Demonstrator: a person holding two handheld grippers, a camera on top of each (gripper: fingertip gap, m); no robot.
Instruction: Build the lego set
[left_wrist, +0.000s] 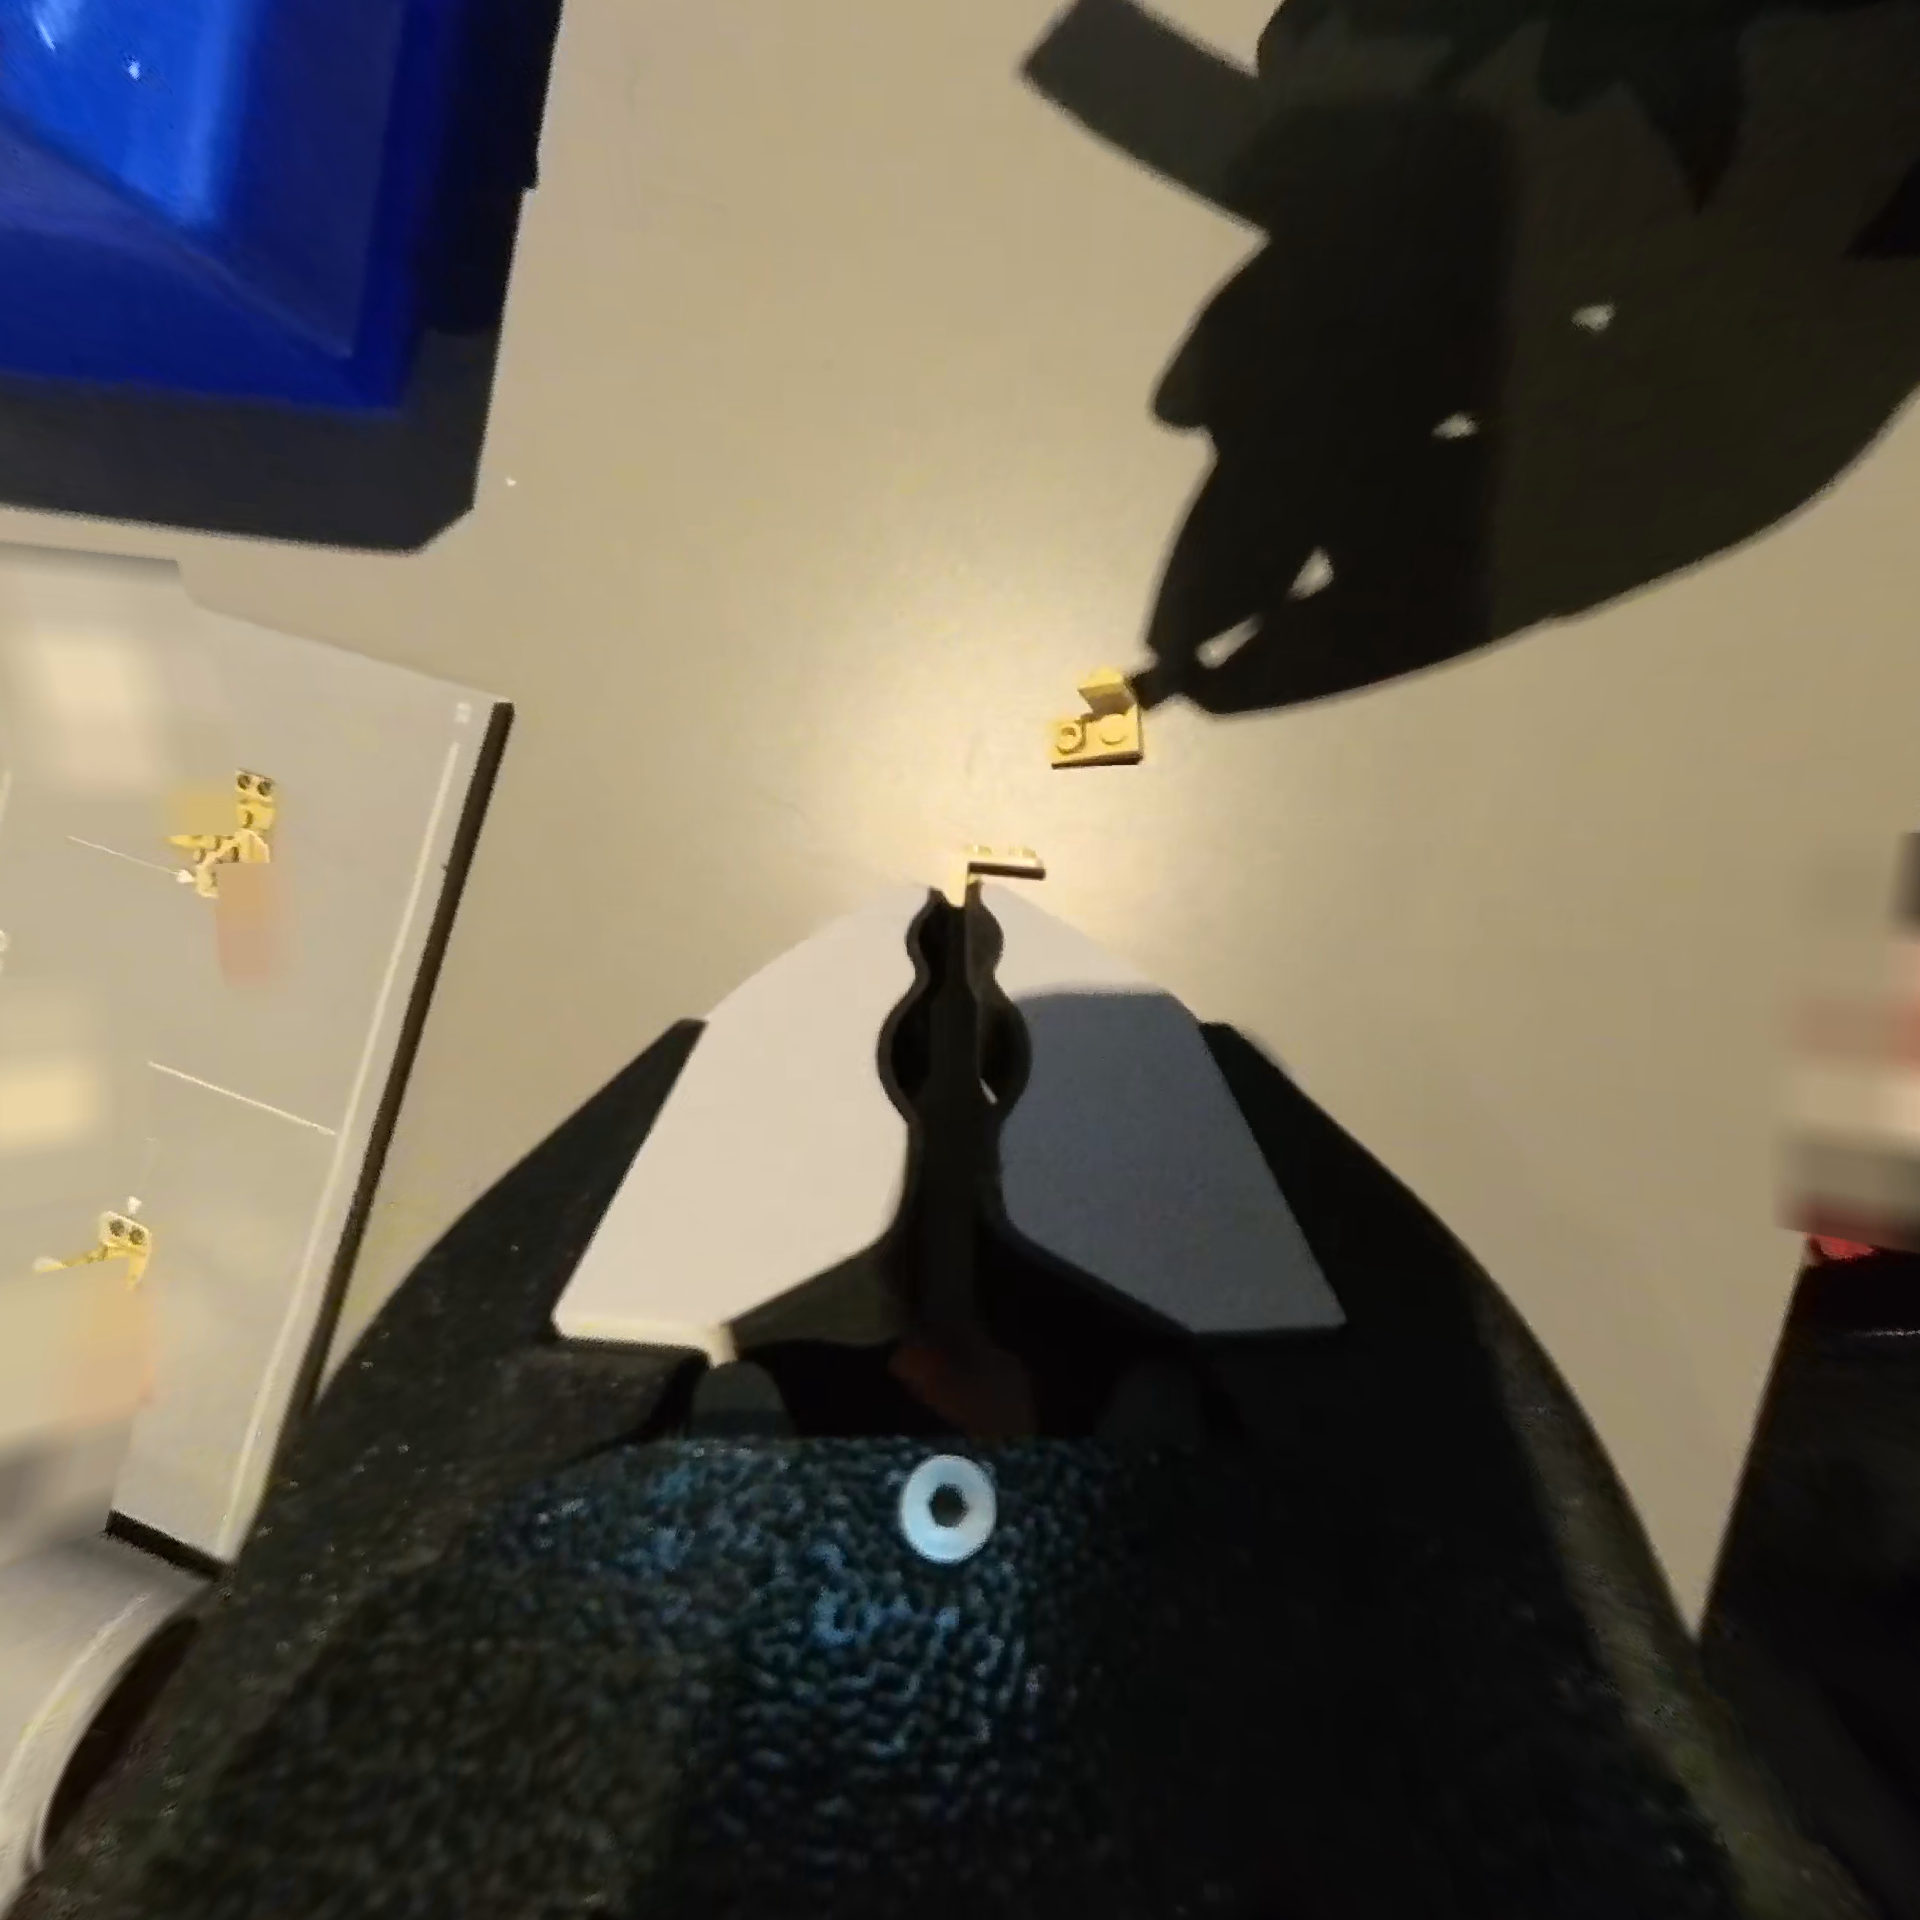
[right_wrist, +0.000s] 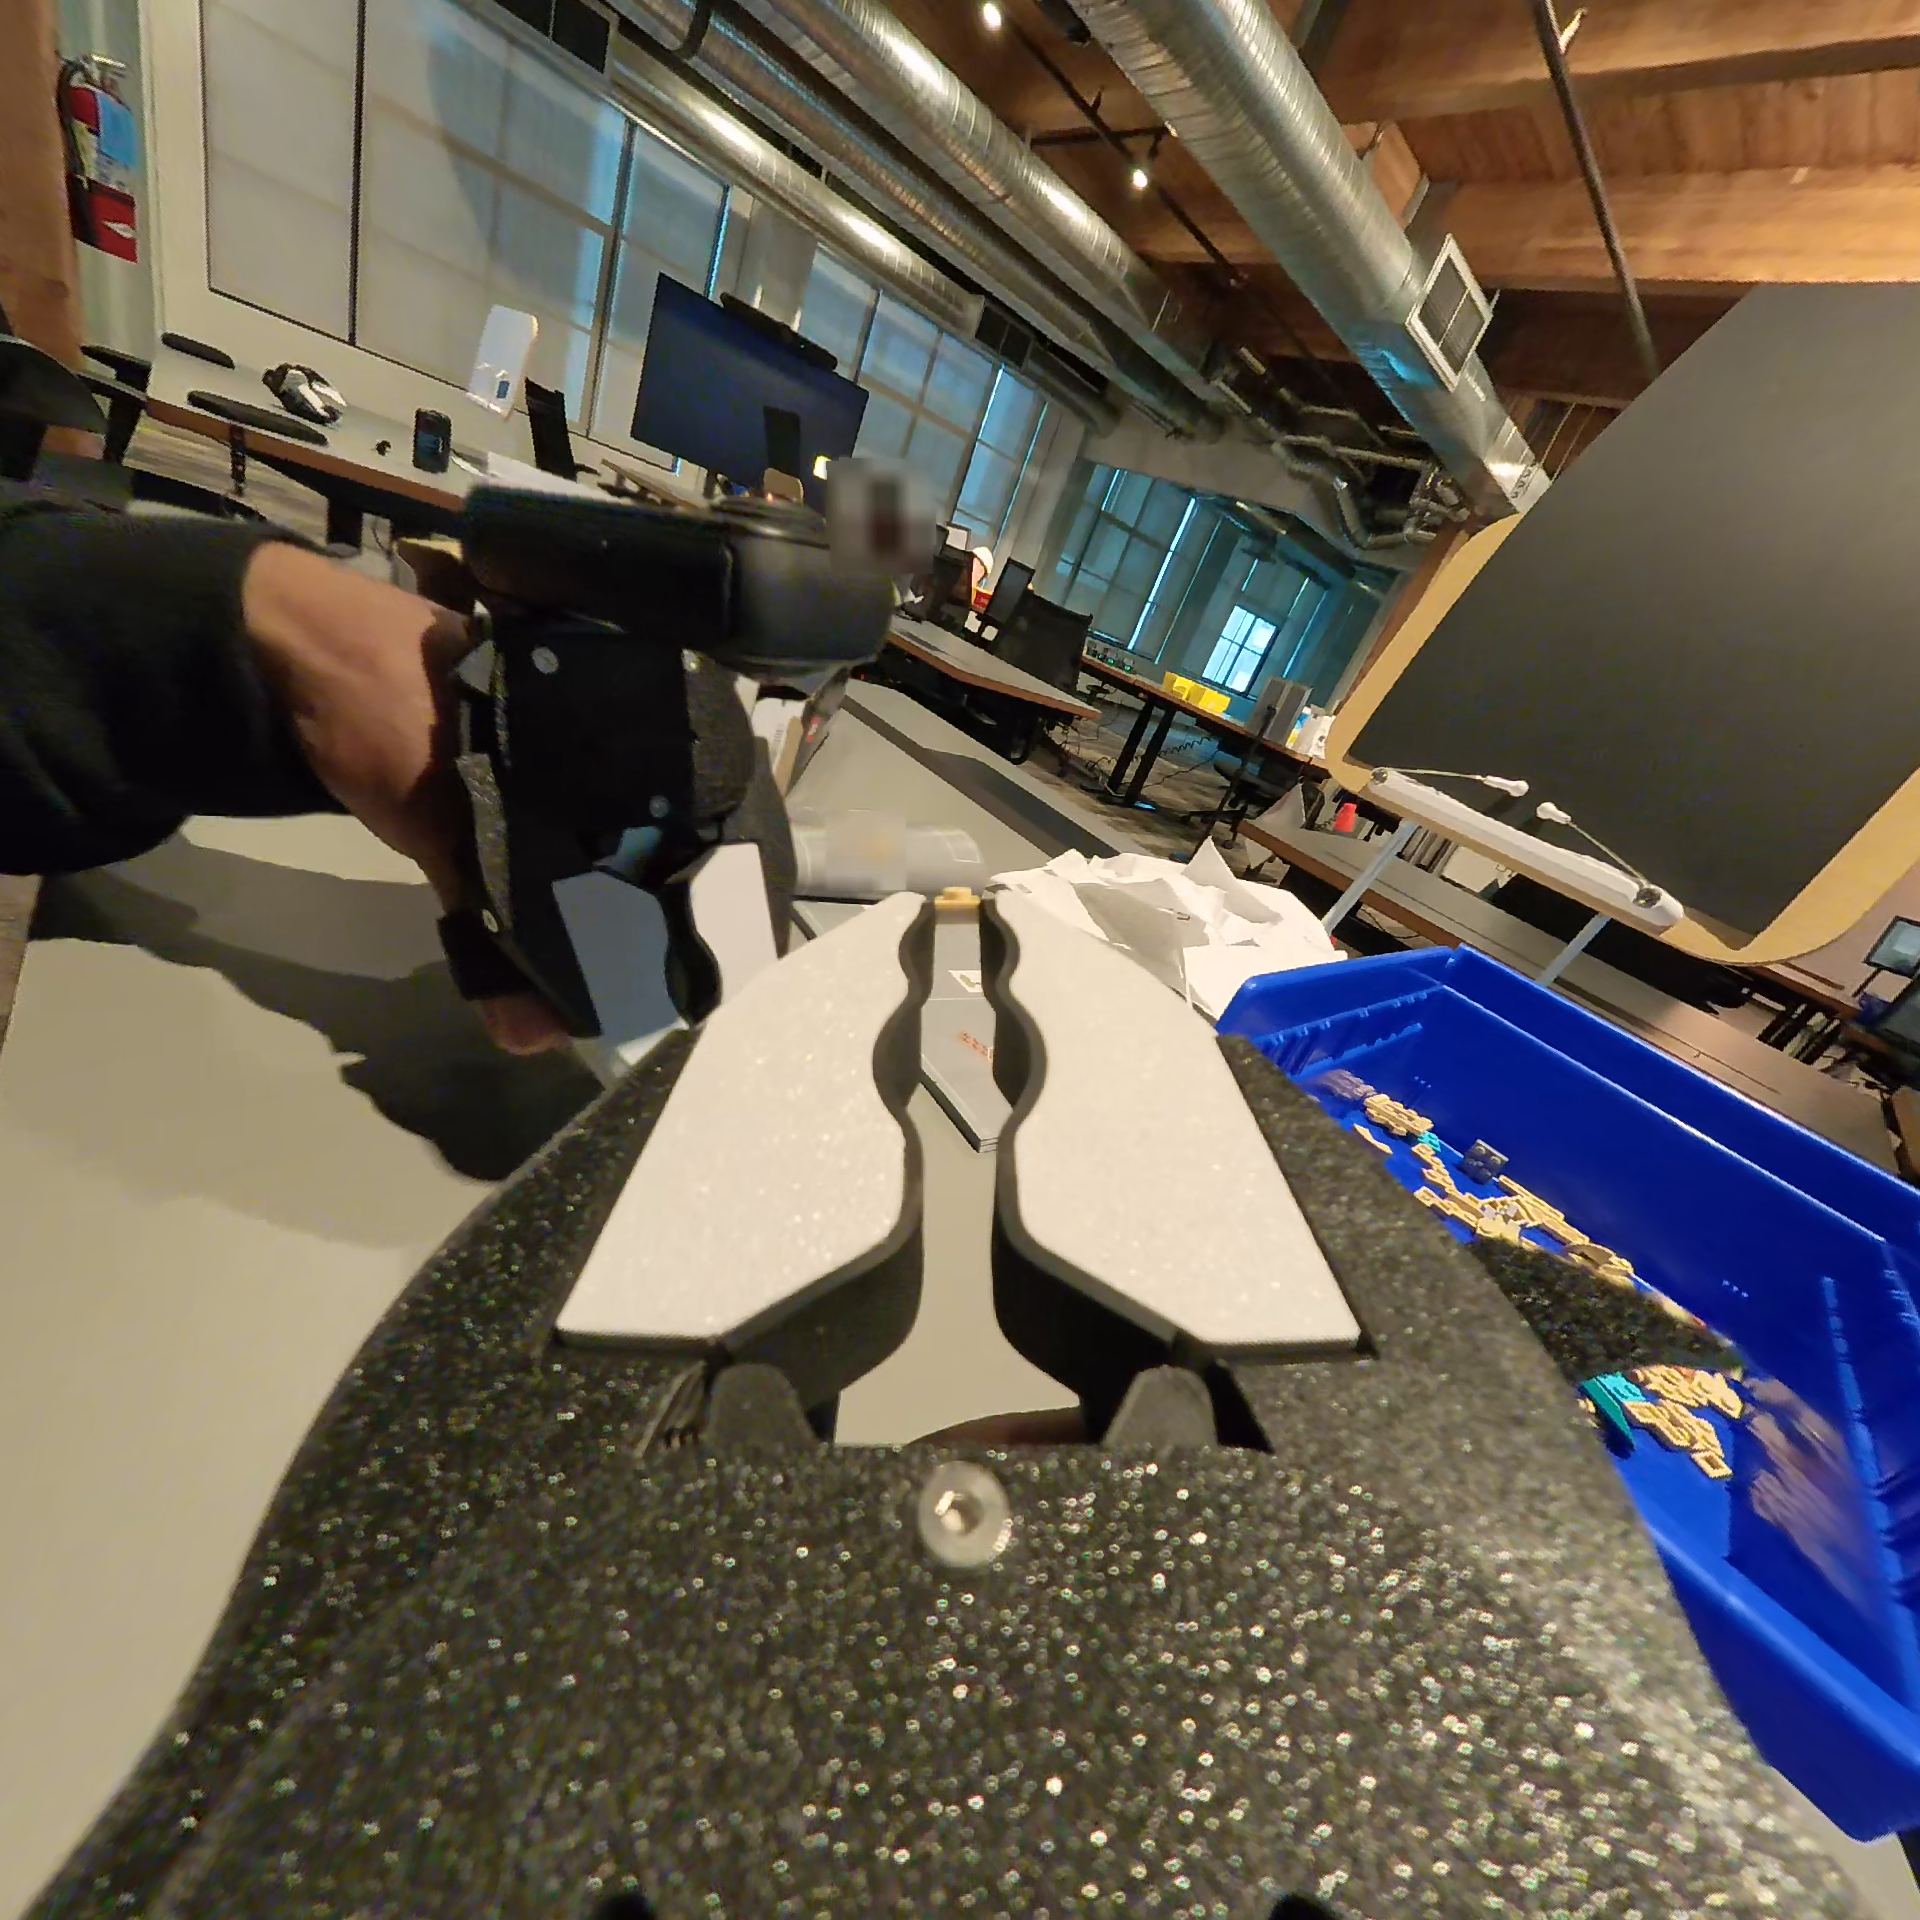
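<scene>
1. Open-plan office, wood ceiling with ducts, grey table (right_wrist: 187, 1195) as the work surface; a dark monitor (right_wrist: 743, 390) stands on a desk well behind.
2. Left gripper (left_wrist: 961, 899): jaws clenched on a small tan bracket (left_wrist: 1003, 862), which sticks out past the tips, held off the table.
3. Right gripper (right_wrist: 956, 904): jaws narrowed onto a second tan piece (right_wrist: 956, 902), pinched at the very tips. From the left wrist view this piece (left_wrist: 1101, 727) is a studded plate with an upright tab, hanging just beside the left one, not touching.
4. Progress, my guess: very early. Only two loose parts in hand, still apart; no built model visible anywhere on the table. Joining these two looks like the step in hand, nearly everything else is left.
5. Manual (left_wrist: 239, 1039) lies open at left of the left gripper, tan sub-assemblies pictured on it.
6. Blue bin (right_wrist: 1662, 1091) sits on the table at the right: holds a scatter of loose parts (right_wrist: 1496, 1216), mostly tan, a few teal and one dark blue-grey. Far from empty, so lots remain.
7. Crumpled white paper (right_wrist: 1143, 914) lies beyond the bin; contents, if any, cannot tell.
</scene>
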